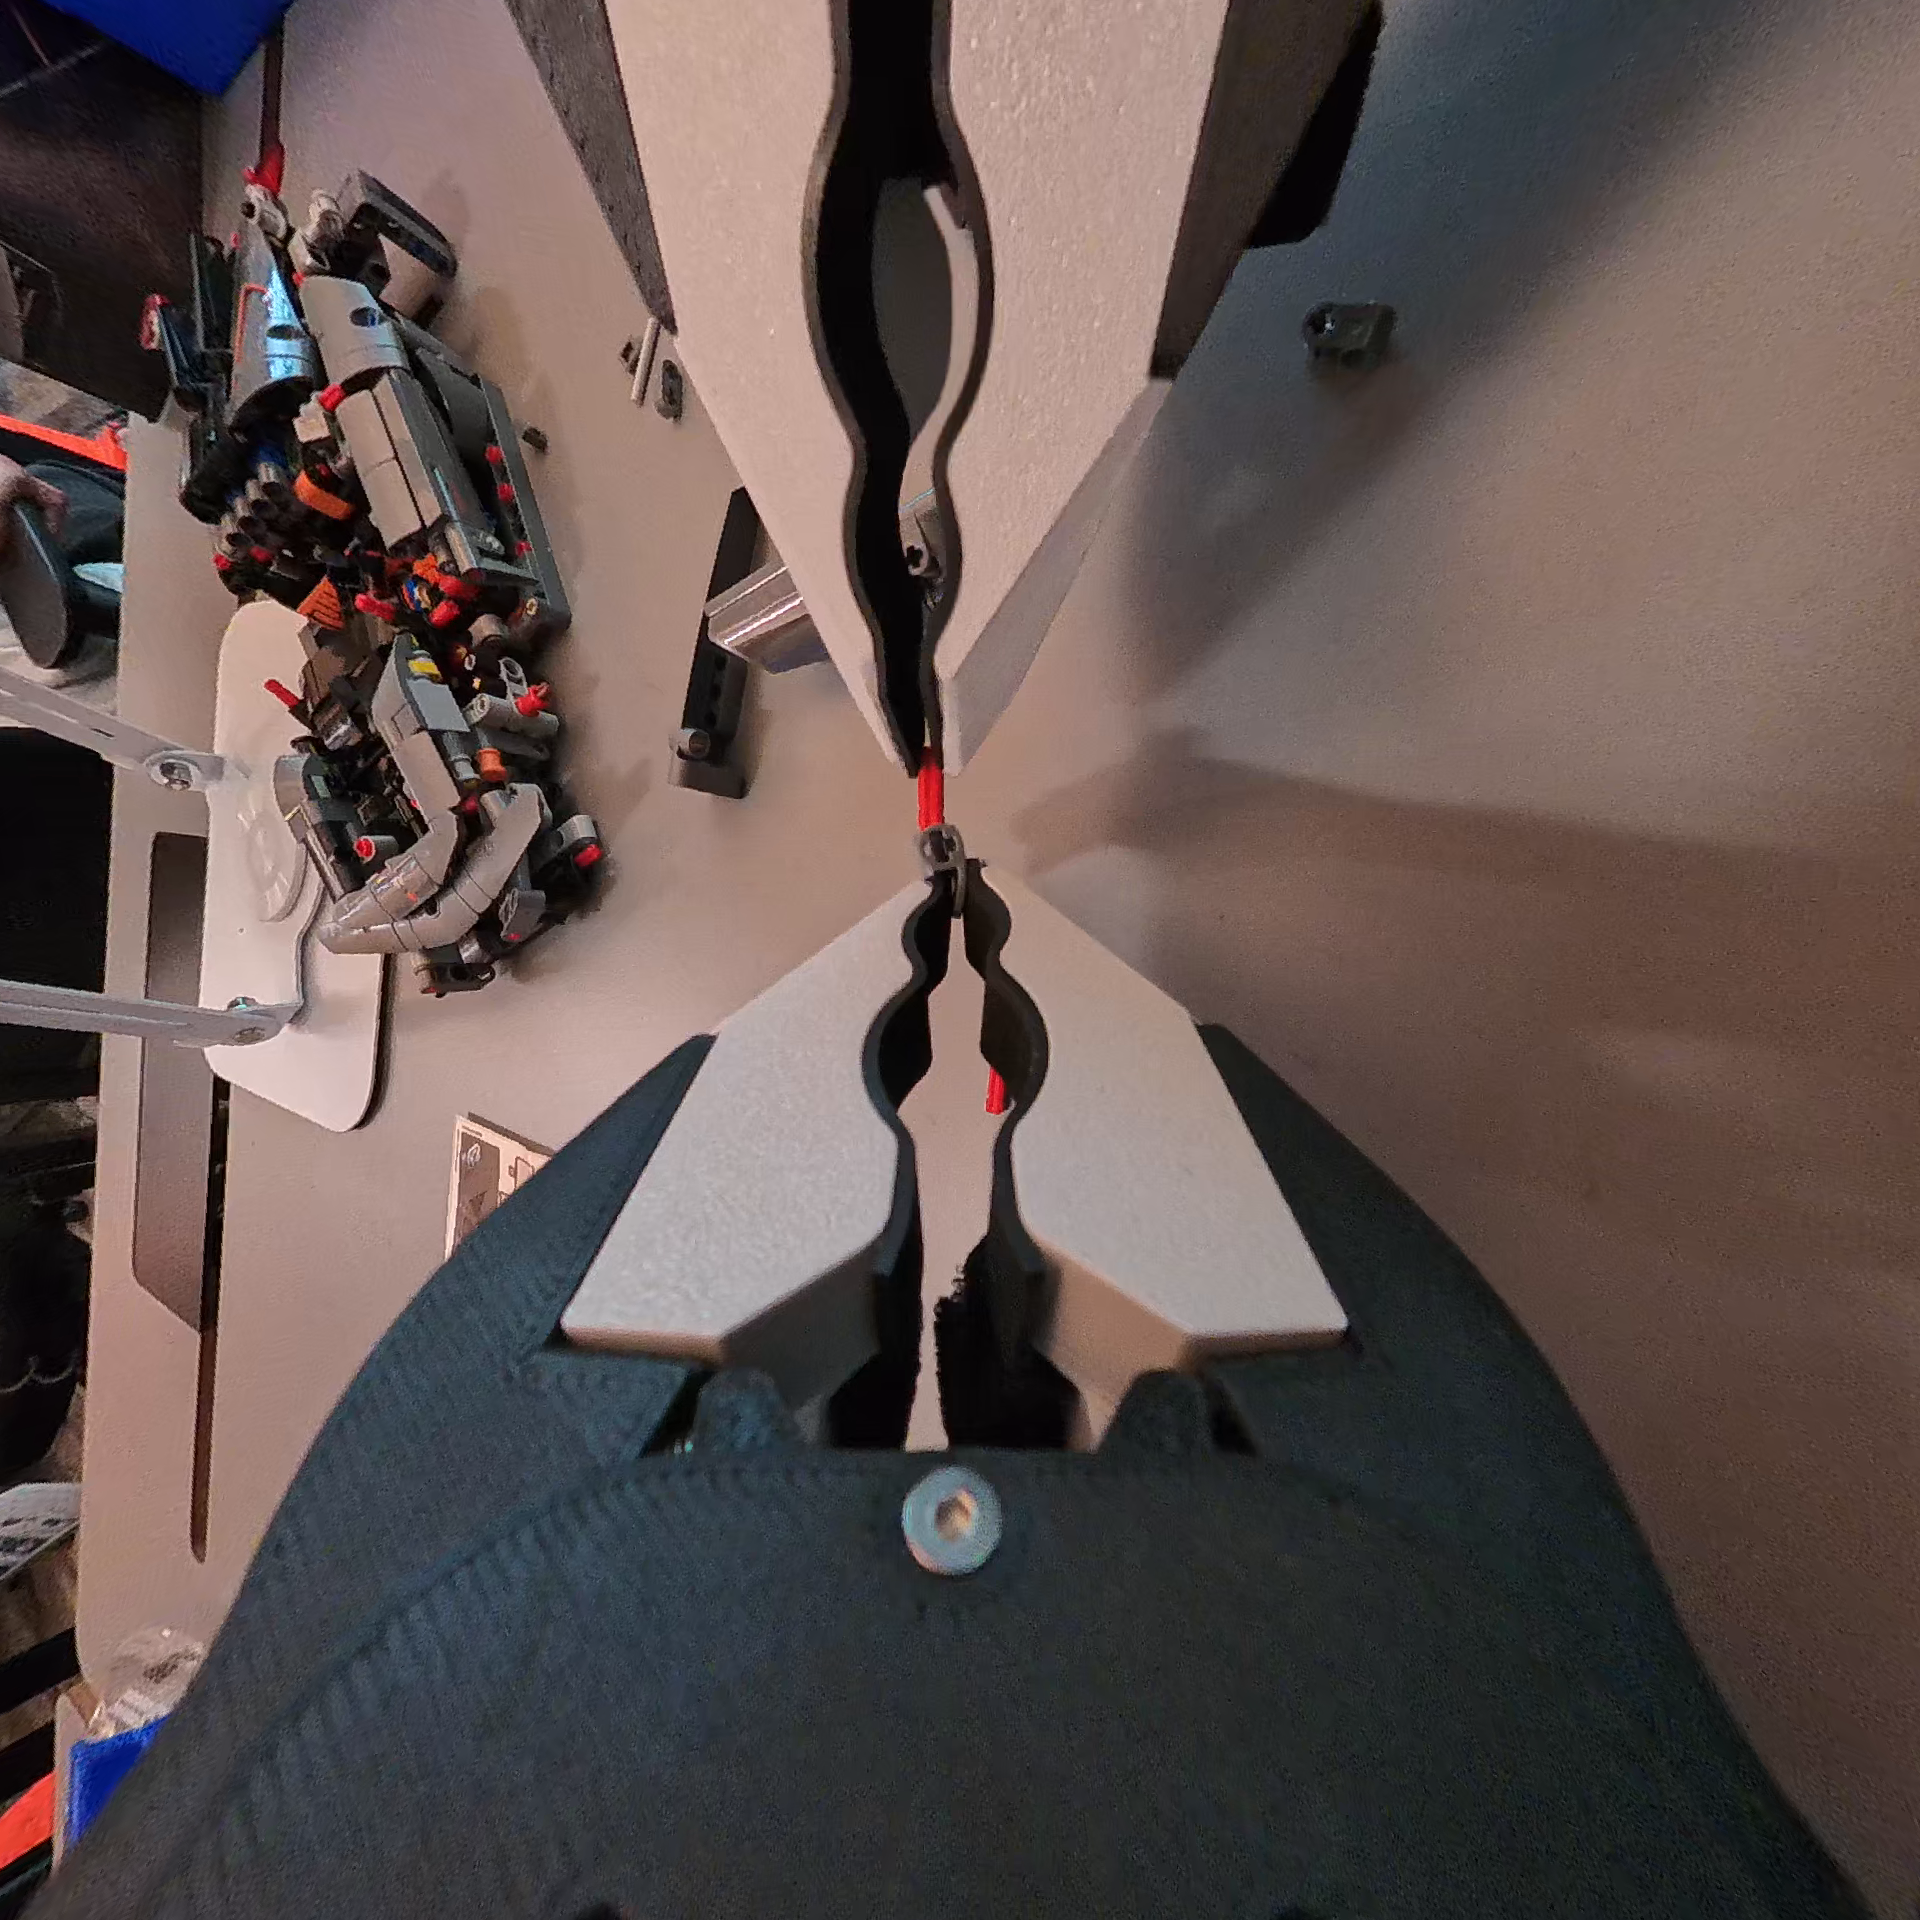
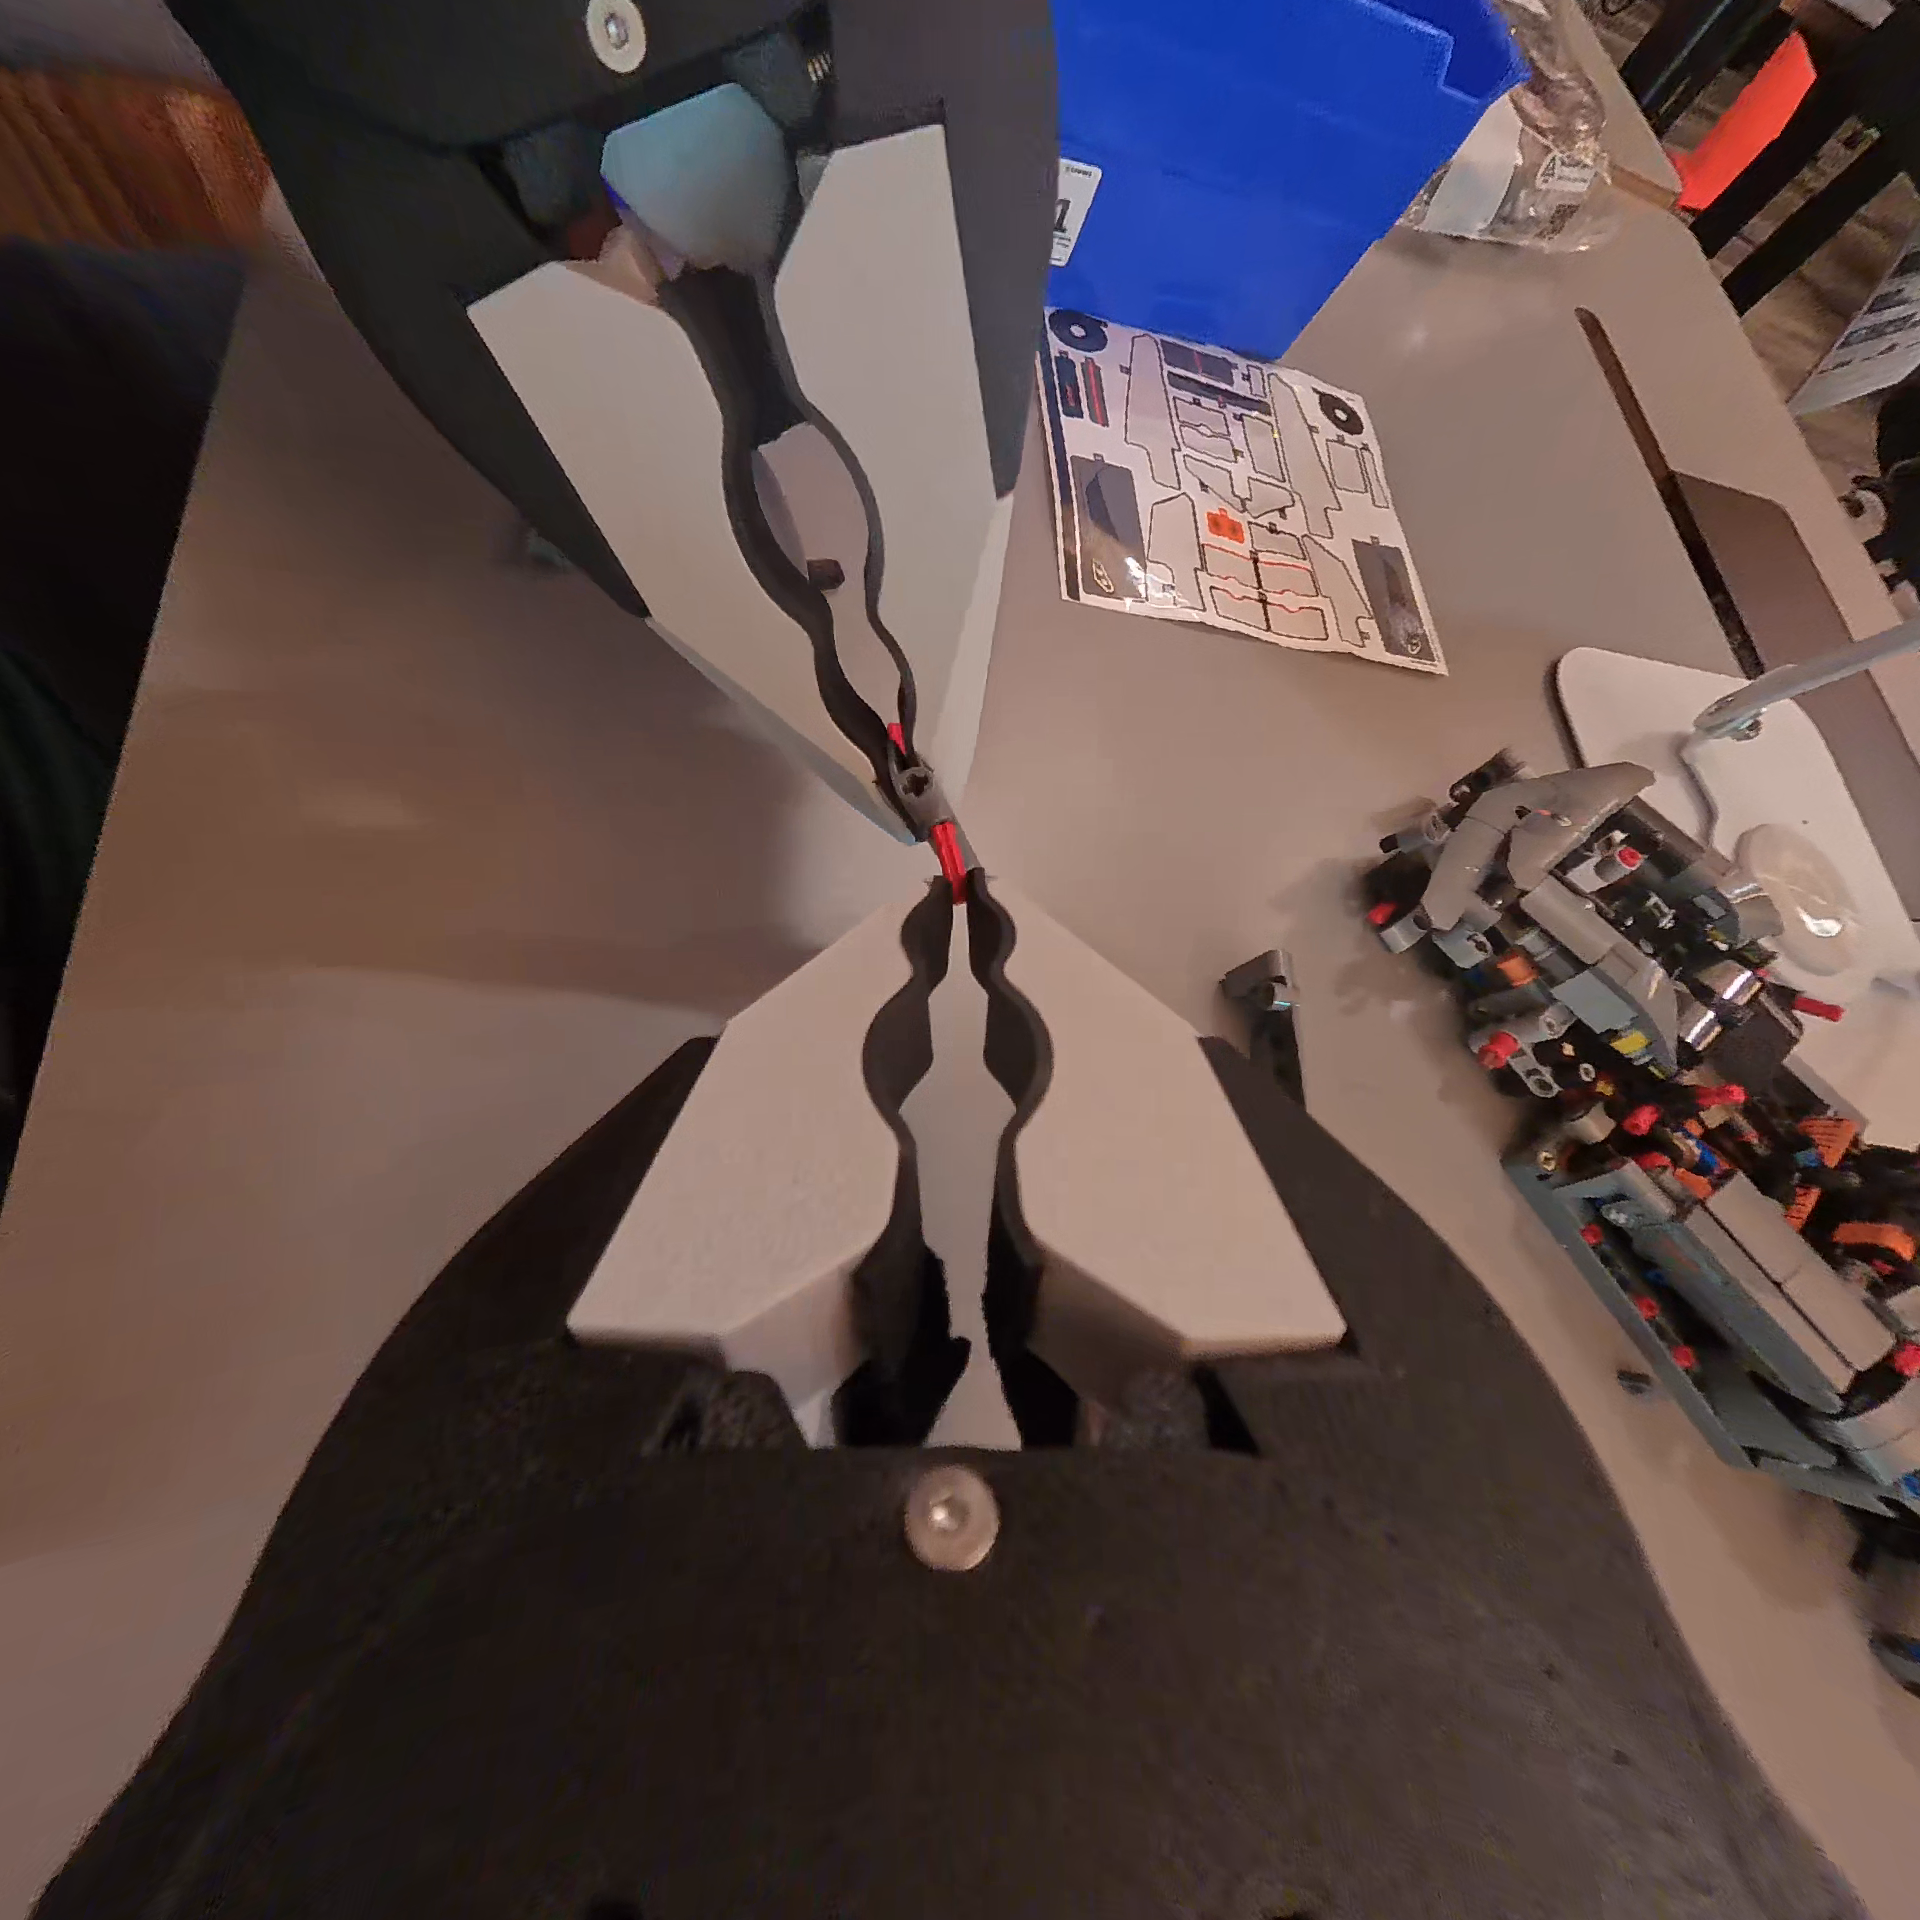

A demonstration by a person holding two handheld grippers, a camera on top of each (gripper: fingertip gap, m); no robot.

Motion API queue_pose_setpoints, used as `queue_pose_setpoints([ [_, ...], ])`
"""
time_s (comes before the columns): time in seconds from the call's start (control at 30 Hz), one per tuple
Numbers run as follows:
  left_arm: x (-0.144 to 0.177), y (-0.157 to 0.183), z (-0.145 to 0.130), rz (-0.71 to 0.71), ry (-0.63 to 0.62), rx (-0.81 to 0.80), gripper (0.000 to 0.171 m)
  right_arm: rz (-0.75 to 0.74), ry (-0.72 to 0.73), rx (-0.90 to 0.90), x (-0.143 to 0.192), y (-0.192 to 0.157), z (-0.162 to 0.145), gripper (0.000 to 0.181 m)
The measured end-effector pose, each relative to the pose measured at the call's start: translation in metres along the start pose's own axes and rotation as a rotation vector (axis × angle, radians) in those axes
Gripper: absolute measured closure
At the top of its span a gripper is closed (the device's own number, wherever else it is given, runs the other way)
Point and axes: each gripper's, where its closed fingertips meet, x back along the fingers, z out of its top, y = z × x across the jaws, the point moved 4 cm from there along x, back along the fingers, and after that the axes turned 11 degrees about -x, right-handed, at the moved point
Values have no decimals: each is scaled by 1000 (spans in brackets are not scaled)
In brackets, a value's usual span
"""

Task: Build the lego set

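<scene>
In the left wrist view my left gripper (image 1: 951, 883) is shut on a small grey connector (image 1: 943, 844). A thin red axle (image 1: 928, 788) sticks out of the connector, and a red end (image 1: 995, 1091) shows back between the fingers. My right gripper (image 1: 925, 753) comes in from the top, tip to tip, and is shut on that axle. In the right wrist view my right gripper (image 2: 961, 888) pinches the red axle (image 2: 945, 852), and the left gripper (image 2: 914, 821) opposite holds the grey connector (image 2: 912, 784). Both are held above the grey table (image 2: 416, 831).
The part-built grey, black and orange lego model (image 1: 395, 582) lies left, also in the right wrist view (image 2: 1662, 1091). Around it are a white stand base (image 1: 270, 1039), a black beam (image 1: 717, 665) and a small black piece (image 1: 1349, 330). A sticker sheet (image 2: 1236, 488) and a blue bin (image 2: 1247, 156) are behind. Both grippers' tips are close together, under 4 cm apart. The right tips stand about 11 cm off the small black piece (image 1: 1349, 330).
</scene>
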Motion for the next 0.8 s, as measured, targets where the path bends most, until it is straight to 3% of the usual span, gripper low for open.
queue_pose_setpoints([
  [0.27,-4,0,0,14,-48,-48,171,-51,-51,63,-2,-1,-2,181],
  [0.37,-7,1,-1,44,-122,-128,171,-43,-81,48,-3,0,-3,181],
  [0.8,-19,9,-2,48,-196,-310,171,189,-132,-181,-7,6,-8,181],
])
